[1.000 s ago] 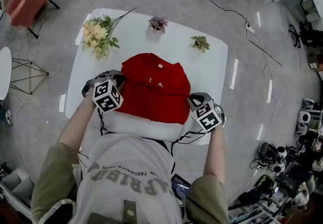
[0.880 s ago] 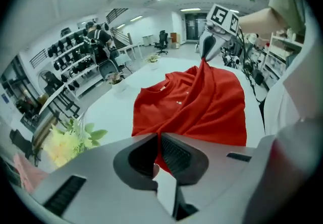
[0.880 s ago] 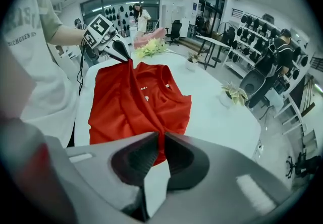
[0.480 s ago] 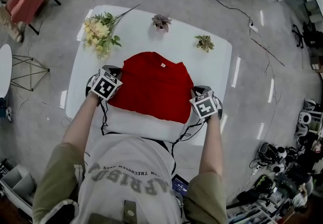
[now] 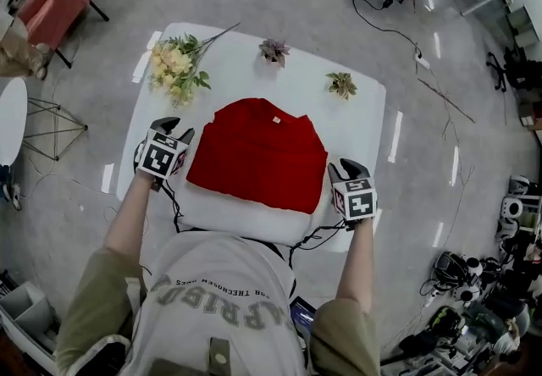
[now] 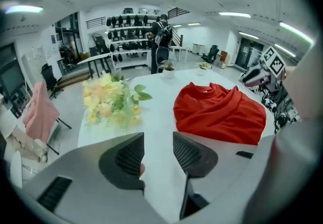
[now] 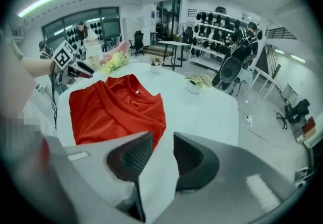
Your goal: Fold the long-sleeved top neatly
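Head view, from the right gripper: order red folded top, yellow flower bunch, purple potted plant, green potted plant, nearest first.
1. Red folded top, beside the right gripper.
2. Green potted plant, straight beyond.
3. Purple potted plant, far middle.
4. Yellow flower bunch, far left.

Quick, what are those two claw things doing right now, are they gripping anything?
Left gripper: open; jaws have just been opening, nothing between them.
Right gripper: open; jaws have just been opening, nothing between them, red top beside it.
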The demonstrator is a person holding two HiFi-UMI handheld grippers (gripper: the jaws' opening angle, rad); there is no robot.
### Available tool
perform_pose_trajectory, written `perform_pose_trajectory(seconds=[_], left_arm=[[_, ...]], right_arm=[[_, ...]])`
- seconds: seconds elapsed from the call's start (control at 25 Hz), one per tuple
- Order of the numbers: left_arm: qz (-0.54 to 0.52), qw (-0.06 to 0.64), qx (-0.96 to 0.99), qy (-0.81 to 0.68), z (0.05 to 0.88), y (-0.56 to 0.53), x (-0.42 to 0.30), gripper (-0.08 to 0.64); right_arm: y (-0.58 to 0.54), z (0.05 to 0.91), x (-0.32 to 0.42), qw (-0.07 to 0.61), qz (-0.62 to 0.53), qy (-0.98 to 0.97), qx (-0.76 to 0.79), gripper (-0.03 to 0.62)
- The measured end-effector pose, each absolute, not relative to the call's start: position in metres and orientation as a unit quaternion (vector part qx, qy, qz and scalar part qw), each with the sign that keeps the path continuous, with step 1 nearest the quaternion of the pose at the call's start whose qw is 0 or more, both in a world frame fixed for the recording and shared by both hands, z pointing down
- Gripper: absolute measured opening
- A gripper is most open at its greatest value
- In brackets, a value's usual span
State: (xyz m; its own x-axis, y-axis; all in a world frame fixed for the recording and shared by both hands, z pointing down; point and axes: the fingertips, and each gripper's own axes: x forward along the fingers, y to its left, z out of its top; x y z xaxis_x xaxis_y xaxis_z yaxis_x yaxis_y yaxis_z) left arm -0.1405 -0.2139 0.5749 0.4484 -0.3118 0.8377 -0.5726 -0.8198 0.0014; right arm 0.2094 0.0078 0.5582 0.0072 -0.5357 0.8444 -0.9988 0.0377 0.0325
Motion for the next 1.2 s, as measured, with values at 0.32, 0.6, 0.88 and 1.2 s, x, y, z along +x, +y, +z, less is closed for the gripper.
perform_pose_trajectory(seconds=[0.32,0.6,0.88,1.2], left_arm=[[0.455,0.176,0.853,-0.184,0.575,-0.112,-0.194,0.209],[0.479,0.143,0.853,-0.149,0.607,-0.064,-0.166,0.245],[0.462,0.101,0.868,-0.153,0.597,-0.058,-0.161,0.075],[0.458,0.113,0.878,-0.078,0.560,-0.023,-0.195,0.046]], right_arm=[[0.113,0.572,0.132,0.310,0.412,-0.670,0.534,0.331],[0.125,0.613,0.091,0.386,0.386,-0.676,0.496,0.331],[0.120,0.607,0.097,0.430,0.328,-0.667,0.513,0.106],[0.162,0.562,0.087,0.391,0.349,-0.714,0.463,0.014]])
